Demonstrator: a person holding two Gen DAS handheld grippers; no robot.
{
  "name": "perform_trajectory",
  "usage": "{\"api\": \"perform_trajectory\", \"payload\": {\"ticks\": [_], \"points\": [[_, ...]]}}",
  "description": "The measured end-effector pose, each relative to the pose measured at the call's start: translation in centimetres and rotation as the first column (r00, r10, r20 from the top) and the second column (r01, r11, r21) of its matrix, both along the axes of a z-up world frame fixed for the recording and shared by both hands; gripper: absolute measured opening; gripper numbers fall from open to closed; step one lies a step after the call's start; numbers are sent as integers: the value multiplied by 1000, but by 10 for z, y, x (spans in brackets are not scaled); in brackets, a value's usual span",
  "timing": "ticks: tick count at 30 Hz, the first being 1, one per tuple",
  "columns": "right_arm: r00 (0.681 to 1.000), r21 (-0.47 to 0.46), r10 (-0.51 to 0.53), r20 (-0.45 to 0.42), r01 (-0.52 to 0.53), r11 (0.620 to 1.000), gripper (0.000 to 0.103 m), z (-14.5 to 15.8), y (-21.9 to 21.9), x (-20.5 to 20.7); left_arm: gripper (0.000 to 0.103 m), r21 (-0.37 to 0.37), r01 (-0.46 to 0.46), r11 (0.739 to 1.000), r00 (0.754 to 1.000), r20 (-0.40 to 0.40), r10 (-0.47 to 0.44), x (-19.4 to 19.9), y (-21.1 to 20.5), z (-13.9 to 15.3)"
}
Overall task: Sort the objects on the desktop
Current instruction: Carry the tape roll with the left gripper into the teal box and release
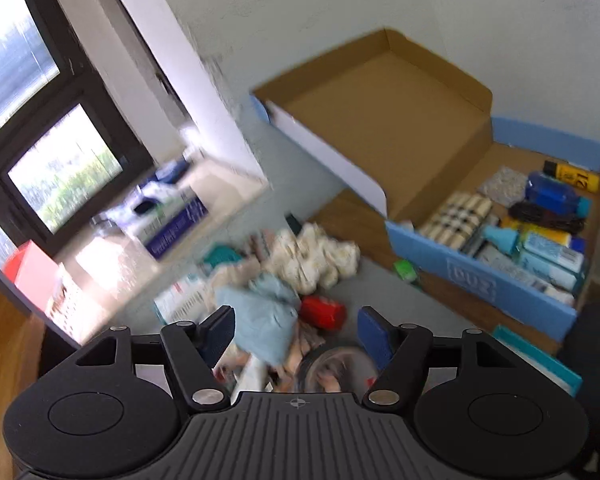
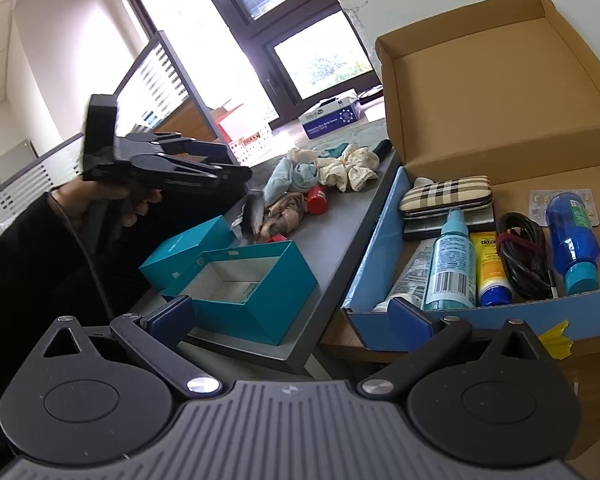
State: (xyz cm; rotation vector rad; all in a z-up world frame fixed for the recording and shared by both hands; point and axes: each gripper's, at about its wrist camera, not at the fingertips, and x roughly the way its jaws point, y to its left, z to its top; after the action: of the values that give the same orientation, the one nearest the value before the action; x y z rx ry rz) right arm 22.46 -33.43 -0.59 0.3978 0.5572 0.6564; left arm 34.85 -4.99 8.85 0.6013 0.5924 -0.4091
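Note:
A blue cardboard box (image 2: 500, 316) with its lid raised holds a plaid case (image 2: 446, 196), a spray bottle (image 2: 452, 260), a yellow tube (image 2: 490, 268), a black cable (image 2: 526, 252) and a blue bottle (image 2: 572, 236). It also shows in the left wrist view (image 1: 472, 280). A heap of loose items lies on the grey tray (image 2: 340, 248): a light blue cloth (image 1: 264, 320), cream socks (image 1: 316, 260), a red item (image 1: 324, 312), a tape roll (image 1: 336, 368). My left gripper (image 1: 296, 332) is open, above the heap; it also shows in the right wrist view (image 2: 248, 184). My right gripper (image 2: 292, 316) is open and empty, near an open teal box (image 2: 244, 292).
A teal lid (image 2: 184, 252) lies beside the teal box. A glove box (image 2: 332, 116) sits on the far counter by the window. A small green item (image 1: 406, 270) lies next to the blue box. White wall stands behind the box lid.

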Motion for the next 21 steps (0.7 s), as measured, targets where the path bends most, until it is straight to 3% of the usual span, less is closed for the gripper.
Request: {"api": "perform_trajectory", "payload": {"ticks": [4, 5, 6, 7, 11, 16, 21], "points": [[1000, 16, 17, -5, -17, 1000, 103, 1, 3, -4, 75, 7, -10, 1000, 998, -60, 10, 3, 5, -14], [1000, 15, 20, -1, -20, 1000, 103, 2, 3, -5, 80, -4, -24, 1000, 997, -76, 24, 5, 5, -16], [1000, 16, 21, 3, -21, 1000, 103, 3, 2, -7, 94, -7, -36, 999, 995, -89, 36, 8, 5, -19], [1000, 16, 21, 7, -22, 1000, 103, 4, 2, -9, 100, 1, -45, 999, 996, -83, 45, 9, 3, -22], [1000, 12, 6, 2, -6, 1000, 103, 3, -2, -12, 101, 68, -25, 997, 994, -106, 32, 18, -13, -39], [1000, 18, -3, -20, 4, 1000, 103, -2, -6, -13, 101, 117, 11, 993, 961, -276, 22, 41, -21, -59], [1000, 24, -14, -27, 15, 1000, 103, -6, -10, -13, 101, 94, -13, 995, 936, -349, 46, 54, -14, -65]]}}
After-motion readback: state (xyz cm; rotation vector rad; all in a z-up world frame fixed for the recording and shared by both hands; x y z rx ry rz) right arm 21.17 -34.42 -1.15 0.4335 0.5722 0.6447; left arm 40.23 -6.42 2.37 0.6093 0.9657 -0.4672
